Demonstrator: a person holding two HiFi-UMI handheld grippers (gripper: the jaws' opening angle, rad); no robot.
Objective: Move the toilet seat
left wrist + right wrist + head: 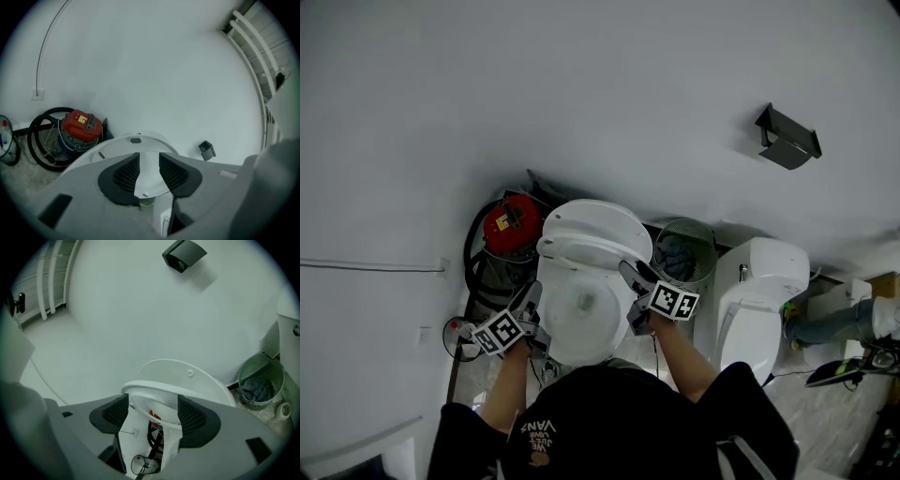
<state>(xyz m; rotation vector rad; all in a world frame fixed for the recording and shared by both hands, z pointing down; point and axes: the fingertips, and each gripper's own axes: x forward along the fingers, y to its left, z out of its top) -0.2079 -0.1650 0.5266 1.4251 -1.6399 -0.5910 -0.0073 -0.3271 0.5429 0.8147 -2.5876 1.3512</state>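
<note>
clamping toilet seat (586,248), left gripper (149,159), right gripper (153,405) wide

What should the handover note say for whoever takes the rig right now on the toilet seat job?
Grippers: the left hand-held gripper is shut on the rim of the toilet seat, at the left of the bowl. The right hand-held gripper is open; the seat rim passes between its jaws but is not clamped.
Things: the seat is part-way up, off the bowl. The lid stands up against the wall.
Done: the seat is gripped and raised clear of the bowl.
Left: take the seat to its end position, then release. The pictures do not show whether that is up or down.
</note>
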